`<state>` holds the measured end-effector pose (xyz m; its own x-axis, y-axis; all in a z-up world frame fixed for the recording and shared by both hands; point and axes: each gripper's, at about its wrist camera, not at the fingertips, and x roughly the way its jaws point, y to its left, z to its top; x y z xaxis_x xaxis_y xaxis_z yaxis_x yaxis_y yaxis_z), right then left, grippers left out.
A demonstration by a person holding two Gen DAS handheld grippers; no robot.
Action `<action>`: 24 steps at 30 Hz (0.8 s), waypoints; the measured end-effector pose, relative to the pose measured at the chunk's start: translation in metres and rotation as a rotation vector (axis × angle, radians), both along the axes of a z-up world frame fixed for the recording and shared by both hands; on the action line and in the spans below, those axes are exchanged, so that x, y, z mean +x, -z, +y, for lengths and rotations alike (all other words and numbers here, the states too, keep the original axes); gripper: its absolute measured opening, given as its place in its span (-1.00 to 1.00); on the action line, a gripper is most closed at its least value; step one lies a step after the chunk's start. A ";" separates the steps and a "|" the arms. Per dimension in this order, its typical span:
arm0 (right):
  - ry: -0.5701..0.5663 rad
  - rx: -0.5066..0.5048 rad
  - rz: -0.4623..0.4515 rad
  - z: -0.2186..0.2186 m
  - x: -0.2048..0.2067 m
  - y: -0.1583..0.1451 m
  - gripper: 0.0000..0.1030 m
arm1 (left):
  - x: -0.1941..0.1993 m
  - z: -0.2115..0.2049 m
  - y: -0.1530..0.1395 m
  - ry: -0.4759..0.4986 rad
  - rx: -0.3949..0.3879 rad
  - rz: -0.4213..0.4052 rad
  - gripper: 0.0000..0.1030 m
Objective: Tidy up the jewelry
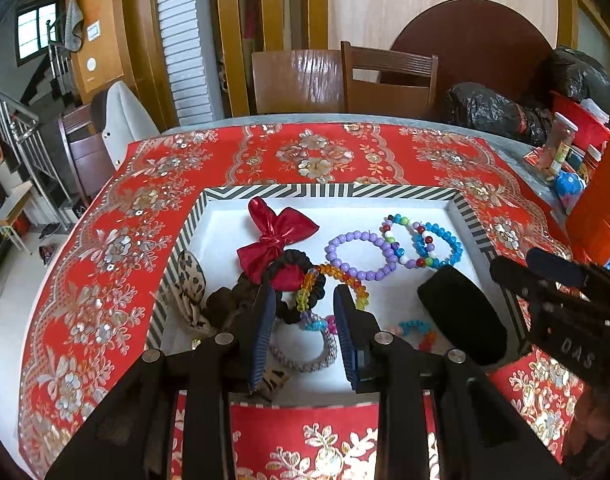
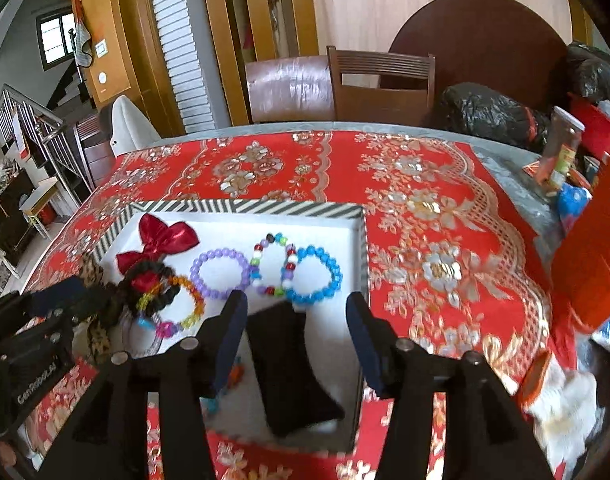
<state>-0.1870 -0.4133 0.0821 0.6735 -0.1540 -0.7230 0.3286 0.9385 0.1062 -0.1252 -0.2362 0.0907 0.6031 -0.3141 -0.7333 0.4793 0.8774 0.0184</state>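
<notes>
Both hand-held grippers, left (image 1: 305, 316) & right (image 2: 295, 320), released over tray (image 1: 325, 191); red floral cloth (image 1: 305, 152), chairs (image 1: 389, 80) behind.

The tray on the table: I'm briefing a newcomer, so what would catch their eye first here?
Likely the white tray with its black-and-white striped rim, set on a red floral tablecloth. Inside, a shiny red bow lies at the far left, and purple, mixed-colour and blue bead bracelets sit in a row to its right. Nearer the cameras lies a black pouch-like thing, below the open right gripper.
</notes>
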 end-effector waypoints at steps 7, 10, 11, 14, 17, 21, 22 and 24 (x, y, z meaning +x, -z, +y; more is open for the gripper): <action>0.017 0.009 -0.023 0.014 -0.029 -0.003 0.12 | -0.018 0.010 -0.008 -0.020 0.002 -0.040 -0.46; 0.003 0.007 -0.027 0.023 -0.036 -0.005 0.12 | -0.027 0.017 -0.014 -0.028 -0.008 -0.068 -0.46; -0.001 0.003 -0.028 0.025 -0.039 -0.006 0.12 | -0.030 0.019 -0.016 -0.028 -0.016 -0.073 -0.46; -0.005 -0.004 -0.034 0.032 -0.044 -0.009 0.17 | -0.038 0.023 -0.020 -0.037 -0.015 -0.101 -0.46; -0.008 -0.012 -0.046 0.038 -0.049 -0.013 0.19 | -0.043 0.029 -0.021 -0.038 -0.024 -0.101 -0.46; -0.017 -0.036 -0.047 0.046 -0.053 -0.015 0.20 | -0.047 0.033 -0.021 -0.046 -0.033 -0.092 -0.46; -0.019 -0.037 -0.046 0.047 -0.053 -0.014 0.20 | -0.048 0.034 -0.021 -0.047 -0.033 -0.092 -0.46; -0.024 -0.034 -0.045 0.050 -0.054 -0.014 0.20 | -0.050 0.036 -0.020 -0.050 -0.026 -0.094 -0.46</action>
